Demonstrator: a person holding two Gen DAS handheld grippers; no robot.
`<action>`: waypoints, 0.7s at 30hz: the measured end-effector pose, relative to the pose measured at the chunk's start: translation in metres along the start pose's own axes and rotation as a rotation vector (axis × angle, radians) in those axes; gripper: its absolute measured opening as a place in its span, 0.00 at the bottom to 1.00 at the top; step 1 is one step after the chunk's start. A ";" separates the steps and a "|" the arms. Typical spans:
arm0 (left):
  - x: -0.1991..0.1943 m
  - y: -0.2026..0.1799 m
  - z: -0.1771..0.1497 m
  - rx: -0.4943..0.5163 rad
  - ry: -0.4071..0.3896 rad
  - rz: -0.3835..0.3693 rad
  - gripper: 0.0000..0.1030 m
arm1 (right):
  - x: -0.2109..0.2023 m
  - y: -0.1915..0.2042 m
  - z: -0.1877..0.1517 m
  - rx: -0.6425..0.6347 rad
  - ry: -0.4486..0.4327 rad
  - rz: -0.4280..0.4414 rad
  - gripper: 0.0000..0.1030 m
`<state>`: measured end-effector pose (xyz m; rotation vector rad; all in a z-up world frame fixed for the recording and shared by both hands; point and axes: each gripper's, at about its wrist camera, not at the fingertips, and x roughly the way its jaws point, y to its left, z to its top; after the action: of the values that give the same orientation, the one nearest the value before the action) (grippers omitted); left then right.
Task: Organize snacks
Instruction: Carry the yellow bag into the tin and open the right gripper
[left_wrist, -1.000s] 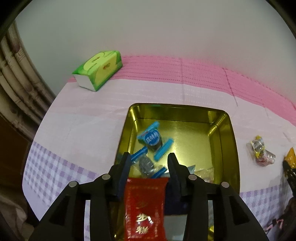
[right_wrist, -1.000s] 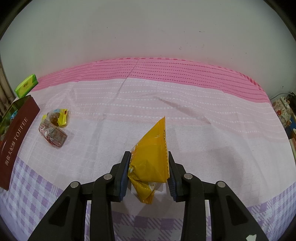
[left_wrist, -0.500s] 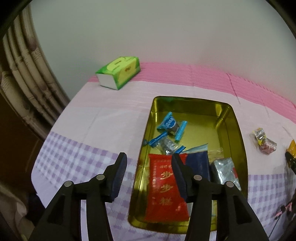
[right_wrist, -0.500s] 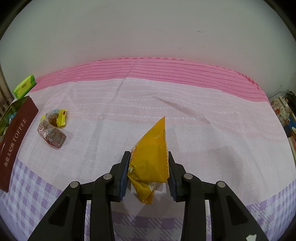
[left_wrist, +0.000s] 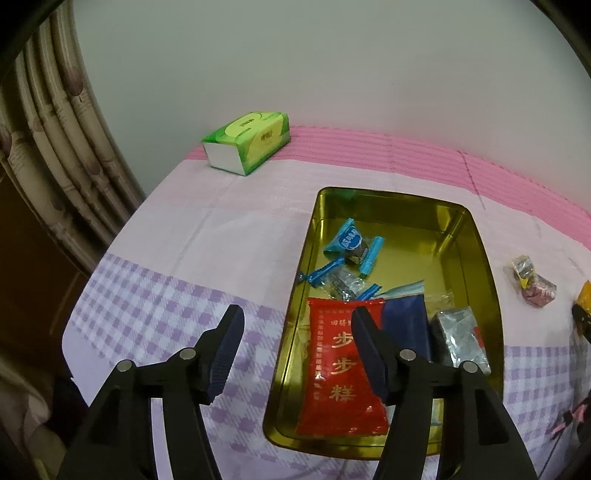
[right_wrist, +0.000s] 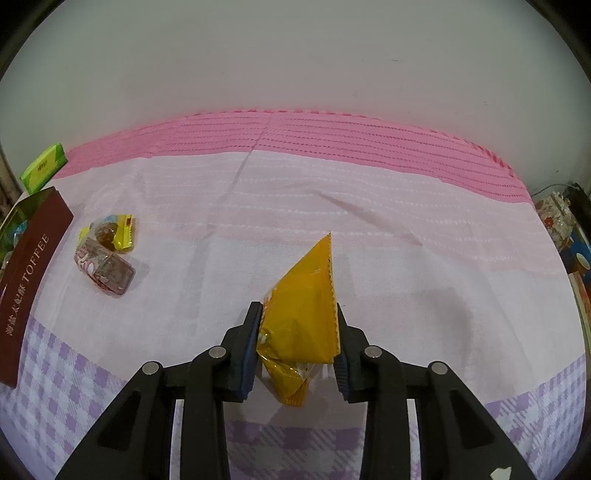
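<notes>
**Red packet down in the tin, yellow packet next**

Red snack packet lies flat in the near left part of the gold tin, beside a dark blue packet and a silver one; blue-wrapped candies sit further in. Left gripper hangs over the tin's near left rim, released: its jaws have just been opening and nothing is between them. That drop-off reads as done.

Right gripper is clenched on a yellow packet, held above the cloth, well to the right of the tin. Two loose candies, one yellow-wrapped and one clear with red print, lie touching on the pink and lilac tablecloth just right of the tin's brown TOFFEE side. A green tissue pack sits at the far left edge.

Next move, likely: carry the yellow packet left over the tin wall and release above the bare far floor. Left gripper should clear out first. The two loose candies remain after that.
</notes>
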<state>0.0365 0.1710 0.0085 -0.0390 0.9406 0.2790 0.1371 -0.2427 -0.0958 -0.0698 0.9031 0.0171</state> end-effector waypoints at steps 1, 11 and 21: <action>0.000 0.001 0.000 -0.005 0.001 -0.004 0.60 | -0.002 0.003 0.000 -0.004 -0.001 0.002 0.30; 0.000 0.012 0.001 -0.037 0.007 0.006 0.63 | -0.025 0.049 0.012 -0.085 -0.037 0.075 0.30; 0.002 0.035 0.005 -0.108 0.002 0.028 0.65 | -0.055 0.101 0.022 -0.146 -0.072 0.179 0.30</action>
<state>0.0329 0.2060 0.0131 -0.1258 0.9283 0.3554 0.1161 -0.1394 -0.0446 -0.1237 0.8333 0.2506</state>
